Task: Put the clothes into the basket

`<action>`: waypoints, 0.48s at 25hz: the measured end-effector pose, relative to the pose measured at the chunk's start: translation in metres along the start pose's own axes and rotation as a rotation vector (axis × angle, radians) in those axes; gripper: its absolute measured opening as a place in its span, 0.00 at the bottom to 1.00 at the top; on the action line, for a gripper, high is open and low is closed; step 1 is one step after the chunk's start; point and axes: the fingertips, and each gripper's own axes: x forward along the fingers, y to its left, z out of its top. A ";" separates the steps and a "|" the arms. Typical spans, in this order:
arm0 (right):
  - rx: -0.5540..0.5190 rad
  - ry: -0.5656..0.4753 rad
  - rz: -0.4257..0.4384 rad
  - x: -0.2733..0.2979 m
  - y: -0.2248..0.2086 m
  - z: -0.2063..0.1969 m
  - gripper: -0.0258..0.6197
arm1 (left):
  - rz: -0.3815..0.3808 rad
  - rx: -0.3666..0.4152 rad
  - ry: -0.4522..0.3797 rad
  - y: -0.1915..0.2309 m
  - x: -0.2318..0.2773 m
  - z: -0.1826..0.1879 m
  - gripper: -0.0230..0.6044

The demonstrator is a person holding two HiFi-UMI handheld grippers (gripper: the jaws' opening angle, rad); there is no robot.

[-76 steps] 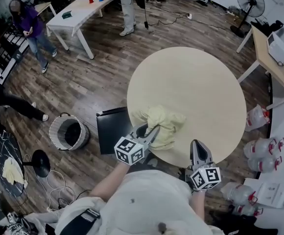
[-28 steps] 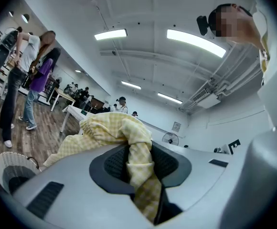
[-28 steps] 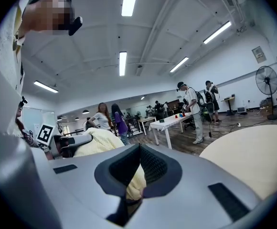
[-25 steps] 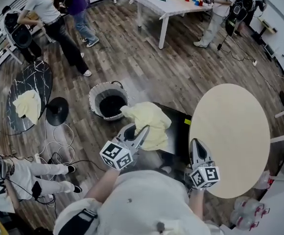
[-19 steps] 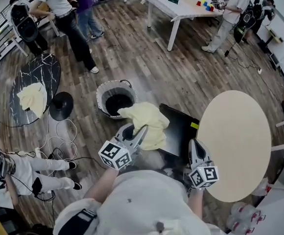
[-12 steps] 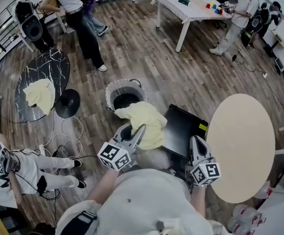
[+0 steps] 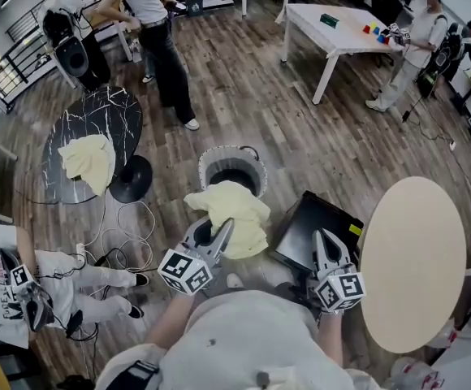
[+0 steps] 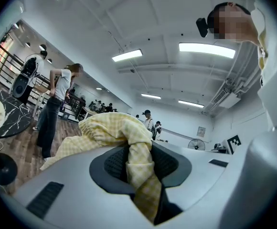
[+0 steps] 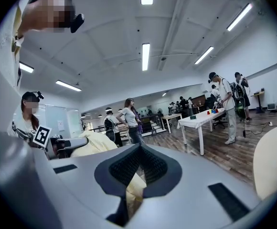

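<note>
Now the basket [image 7: 233, 149] lies straight ahead; a second ago it sat off to the left. The yellow cloth [image 7: 229, 210] hangs at its near rim, pinched in the left gripper [image 7: 222, 232]. Right gripper [image 7: 323, 240]: jaws pressed together, clear of the cloth — the drop looks close.

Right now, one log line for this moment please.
left gripper: shut on yellow cloth | right gripper: shut | basket: ahead on floor, cloth not yet in

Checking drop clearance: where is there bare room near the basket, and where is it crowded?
Bare wood floor lies beyond the basket, toward the white table; the round beige table is bare. Crowded: cables left of the basket, black square object right.
</note>
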 end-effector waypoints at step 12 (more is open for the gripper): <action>-0.022 0.055 0.148 0.050 0.039 -0.006 0.05 | 0.114 -0.017 -0.066 0.034 -0.029 0.019 0.24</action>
